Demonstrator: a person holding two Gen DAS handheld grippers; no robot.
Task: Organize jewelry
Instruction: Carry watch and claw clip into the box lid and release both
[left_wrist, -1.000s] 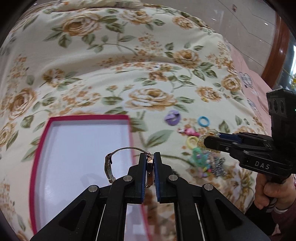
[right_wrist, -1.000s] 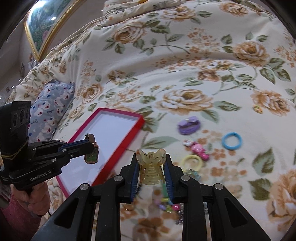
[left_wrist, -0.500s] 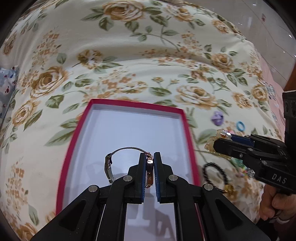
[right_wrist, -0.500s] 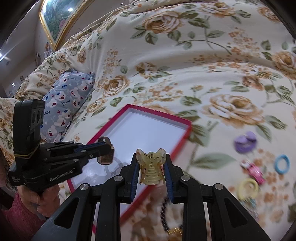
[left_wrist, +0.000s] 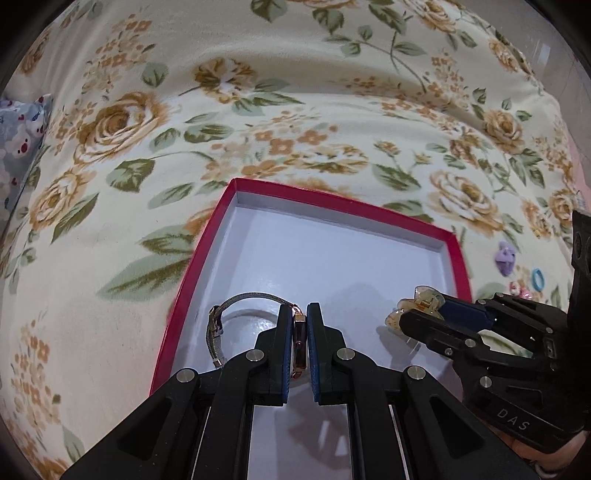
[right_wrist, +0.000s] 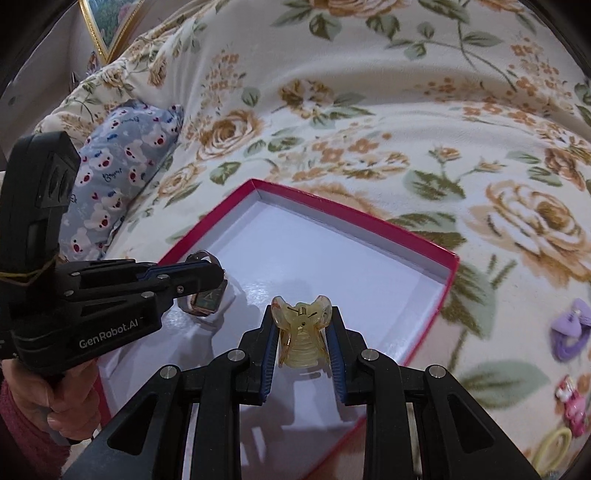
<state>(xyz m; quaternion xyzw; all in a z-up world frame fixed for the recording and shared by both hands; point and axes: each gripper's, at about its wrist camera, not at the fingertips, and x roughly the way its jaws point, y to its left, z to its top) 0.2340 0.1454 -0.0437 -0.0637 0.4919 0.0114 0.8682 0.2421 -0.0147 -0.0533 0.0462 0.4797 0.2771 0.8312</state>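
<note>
Bedspread (left_wrist: 258, 92): soft floral fabric.
Box (left_wrist: 332, 210): red rim, glossy white floor, under both tongs.
Left gripper (left_wrist: 300, 314): clamps mesh-strapped watch (left_wrist: 300, 339).
Right gripper (right_wrist: 301, 325): clamps translucent amber claw clip (right_wrist: 301, 332).

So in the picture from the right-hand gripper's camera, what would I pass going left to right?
Blue bear-print pillow → rose-gold square wristwatch clamped in the left gripper → translucent yellow claw hair clip in the right gripper → purple bow hair tie.
</note>
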